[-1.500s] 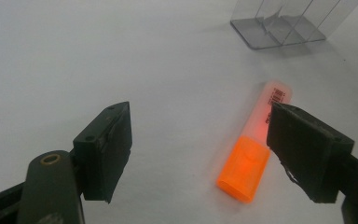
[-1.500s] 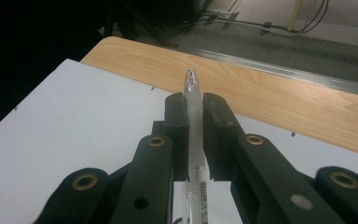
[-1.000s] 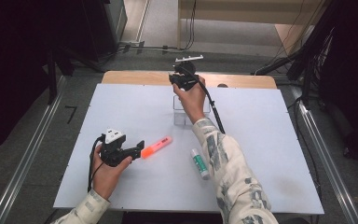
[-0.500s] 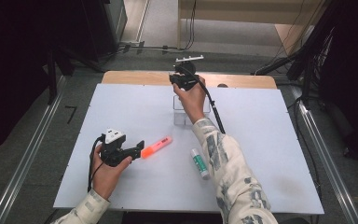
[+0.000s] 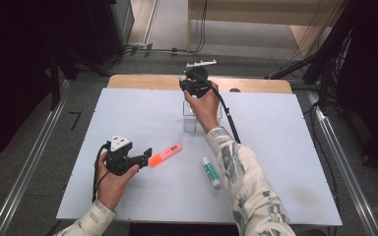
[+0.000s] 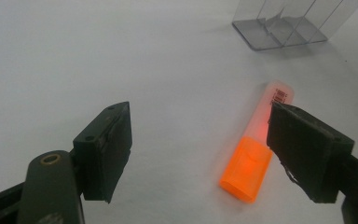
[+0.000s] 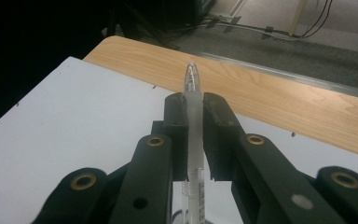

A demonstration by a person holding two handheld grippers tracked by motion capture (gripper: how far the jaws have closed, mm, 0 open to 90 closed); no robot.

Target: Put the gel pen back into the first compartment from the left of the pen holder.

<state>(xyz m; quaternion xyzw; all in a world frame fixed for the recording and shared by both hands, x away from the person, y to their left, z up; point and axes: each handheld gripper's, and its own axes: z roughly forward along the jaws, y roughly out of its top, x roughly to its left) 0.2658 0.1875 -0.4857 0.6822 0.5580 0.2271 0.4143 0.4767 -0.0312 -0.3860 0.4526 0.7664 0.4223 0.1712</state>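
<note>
High view first: my right gripper [image 5: 195,84] is up over the clear organizer [image 5: 192,119], which stands toward the far edge of the white table [image 5: 285,162]. Right gripper view shows its jaws pinching a clear pen [image 7: 194,100], pads pressed on the barrel from both sides, tip poking out beyond them toward the wooden edge; the pen's lower end runs down out of sight between the arms.

My left gripper [image 5: 140,158] sits well nearer to me than the organizer and off to its left, low over the table. Its jaws are spread wide, gripping nothing. The orange highlighter [image 5: 165,154] lies flat on the table, nearer than the organizer, cap end right at my left jaws; left gripper view puts the highlighter [image 6: 254,158] beside the right-hand pad, touching or not I can't tell. A glue stick [image 5: 210,172] lies nearer than the organizer, just right of the highlighter.
</note>
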